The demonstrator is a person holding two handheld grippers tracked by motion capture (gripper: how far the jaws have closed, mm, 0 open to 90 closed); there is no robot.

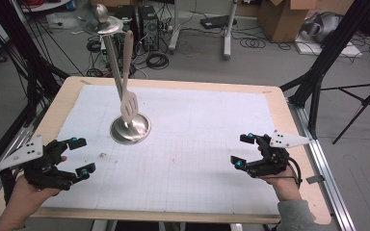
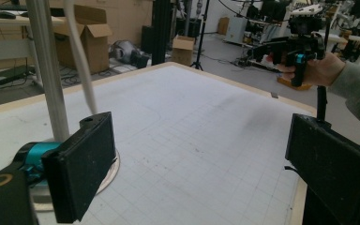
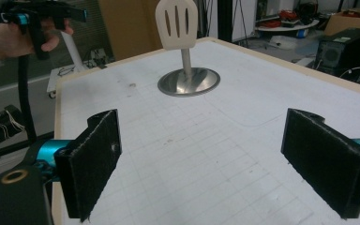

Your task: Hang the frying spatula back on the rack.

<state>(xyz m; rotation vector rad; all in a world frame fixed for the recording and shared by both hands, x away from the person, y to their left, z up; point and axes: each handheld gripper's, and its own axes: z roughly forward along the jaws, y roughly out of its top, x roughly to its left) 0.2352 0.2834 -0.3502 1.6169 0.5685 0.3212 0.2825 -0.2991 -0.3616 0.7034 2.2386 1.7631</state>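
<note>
light: even, bright overhead | shadows: soft | glare: steel base (image 1: 130, 128) | near jaws blurry

The spatula (image 1: 129, 103) hangs on the stand (image 1: 130, 128), left of the table's (image 1: 289, 125) centre.

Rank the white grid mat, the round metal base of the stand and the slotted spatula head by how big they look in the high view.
1. White grid mat, by far the largest.
2. Round metal base.
3. Slotted spatula head, though it hangs above the table, nearer the camera, which may flatter it.
</note>
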